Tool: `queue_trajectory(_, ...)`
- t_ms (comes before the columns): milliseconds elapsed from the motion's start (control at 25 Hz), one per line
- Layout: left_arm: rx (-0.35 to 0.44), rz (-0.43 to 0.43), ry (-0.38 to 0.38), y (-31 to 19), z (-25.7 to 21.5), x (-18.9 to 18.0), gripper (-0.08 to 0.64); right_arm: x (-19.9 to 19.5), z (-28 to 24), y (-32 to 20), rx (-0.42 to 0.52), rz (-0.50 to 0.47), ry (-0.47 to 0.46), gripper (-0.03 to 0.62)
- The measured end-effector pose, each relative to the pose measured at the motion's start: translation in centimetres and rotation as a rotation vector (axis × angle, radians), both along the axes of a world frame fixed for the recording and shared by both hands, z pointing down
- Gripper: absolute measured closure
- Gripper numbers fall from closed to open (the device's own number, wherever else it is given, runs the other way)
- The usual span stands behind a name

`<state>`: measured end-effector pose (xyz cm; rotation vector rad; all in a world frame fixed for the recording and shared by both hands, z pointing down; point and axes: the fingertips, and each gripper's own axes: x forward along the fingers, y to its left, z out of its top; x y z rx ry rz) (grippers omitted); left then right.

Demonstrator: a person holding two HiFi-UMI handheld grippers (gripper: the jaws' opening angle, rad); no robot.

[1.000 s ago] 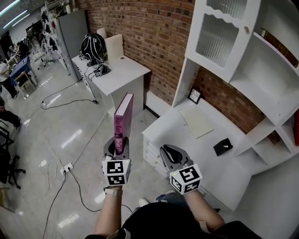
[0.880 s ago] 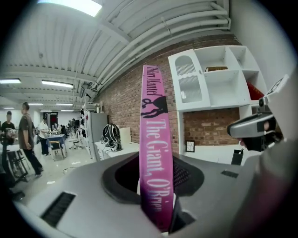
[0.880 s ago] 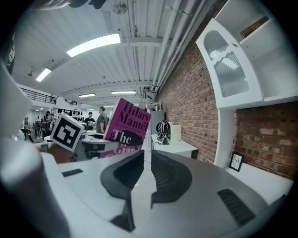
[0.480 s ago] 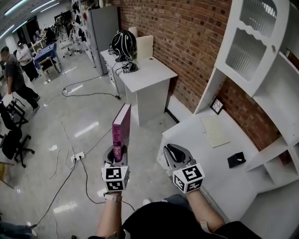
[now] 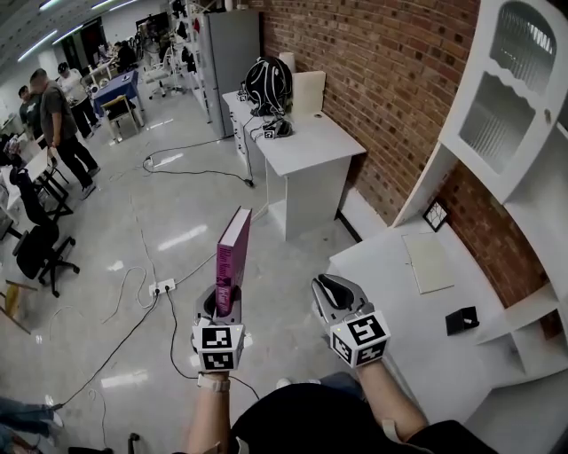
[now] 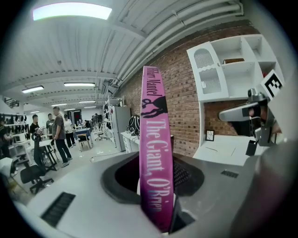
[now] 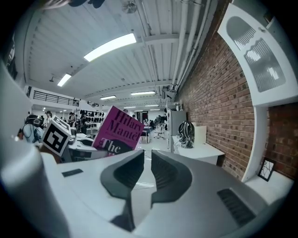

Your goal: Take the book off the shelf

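The book (image 5: 233, 262) is clamped upright at its lower end by the left gripper (image 5: 219, 303), clear of the shelf (image 5: 532, 306). The right gripper (image 5: 335, 293) is empty, seemingly nearly closed. The book could be tipped out by a quick swing.

Open-plan lab workspace, brick wall (image 5: 390, 80), white desk (image 5: 306, 142), office chair (image 5: 40, 246), floor cables (image 5: 162, 287), strip light (image 6: 72, 10)

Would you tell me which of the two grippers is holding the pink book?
The left gripper: its jaws clamp the pink book at its lower end; the right gripper holds nothing, jaws close together.
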<state>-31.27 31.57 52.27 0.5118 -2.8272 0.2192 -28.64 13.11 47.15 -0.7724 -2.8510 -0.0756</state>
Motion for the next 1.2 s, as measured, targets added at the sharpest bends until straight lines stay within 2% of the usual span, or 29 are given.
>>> queue_trajectory(560, -0.026, -0.071, 0.025, 2.9, 1.0, 1.8, 0.422, -0.3, 1.1, 3.1, 0.035, -0.097, 0.018, 0.537)
queue_trajectory(1200, -0.015, -0.060, 0.033, 3.6, 1.3, 3.0, 0.422, 0.6, 1.7, 4.7, 0.075, -0.162, 0.027, 0.537)
